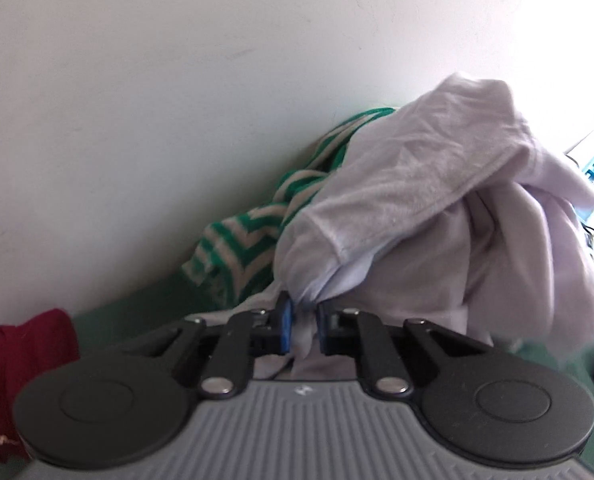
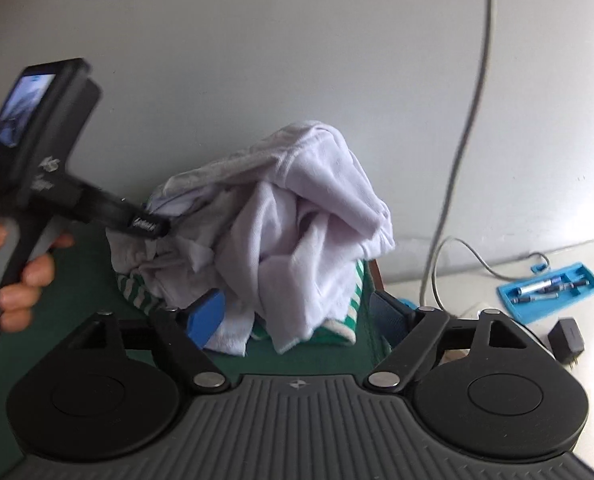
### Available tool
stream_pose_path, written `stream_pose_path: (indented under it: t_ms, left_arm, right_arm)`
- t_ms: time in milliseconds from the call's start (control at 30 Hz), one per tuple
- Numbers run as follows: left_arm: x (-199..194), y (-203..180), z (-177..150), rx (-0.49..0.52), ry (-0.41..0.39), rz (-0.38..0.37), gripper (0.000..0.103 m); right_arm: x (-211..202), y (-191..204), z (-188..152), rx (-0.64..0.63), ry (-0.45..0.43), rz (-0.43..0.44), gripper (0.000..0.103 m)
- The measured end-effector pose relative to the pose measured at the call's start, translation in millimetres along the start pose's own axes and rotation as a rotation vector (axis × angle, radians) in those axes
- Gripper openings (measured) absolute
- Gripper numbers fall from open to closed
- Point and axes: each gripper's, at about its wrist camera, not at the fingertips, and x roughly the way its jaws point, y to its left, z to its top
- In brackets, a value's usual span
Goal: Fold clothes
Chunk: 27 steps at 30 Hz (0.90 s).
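The left gripper is clamped on a bunched corner of the pale lilac shirt, its 2 blue pads pinched close with cloth squeezed between them. The shirt sits in a crumpled heap on the green table, draped over a green-and-white striped garment that lies against the white wall. A dark red cloth lies apart at the table's left edge.

The right gripper hangs with its fingers spread wide, 1 pad to each side of the heap's lower front, holding nothing. In the right wrist view the left gripper reaches in from the left, a hand on its handle.

The step in hand looks like separating the shirt from the pile so it can be spread flat. To do it well, the free gripper should pick a single layer at an edge or hem, not a fistful of folds, and avoid catching the striped garment beneath. Then both should lift and draw apart so the cloth opens under its own weight. Soft knit like this will slip from a shallow pinch, so a deep bite matters. A cable and a blue tray of pens sit off to the right, near enough that a swinging sleeve could snag them.
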Motion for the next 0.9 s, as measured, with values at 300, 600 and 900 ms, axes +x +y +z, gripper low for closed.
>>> stream_pose_path:
  t_ms: [300, 600, 900]
  left_arm:
    - [-66, 43, -93, -0.010, 0.026, 0.056, 0.000]
    - [-88, 19, -127, 0.011, 0.018, -0.049, 0.073]
    - [-126, -26, -170, 0.049, 0.074, -0.268, 0.090]
  right_arm:
    - [65, 35, 16, -0.070, 0.029, -0.034, 0.013]
    - [-92, 82, -57, -0.242, 0.151, 0.370, 0.007]
    - [-195, 57, -126, -0.074, 0.407, 0.562, 0.042]
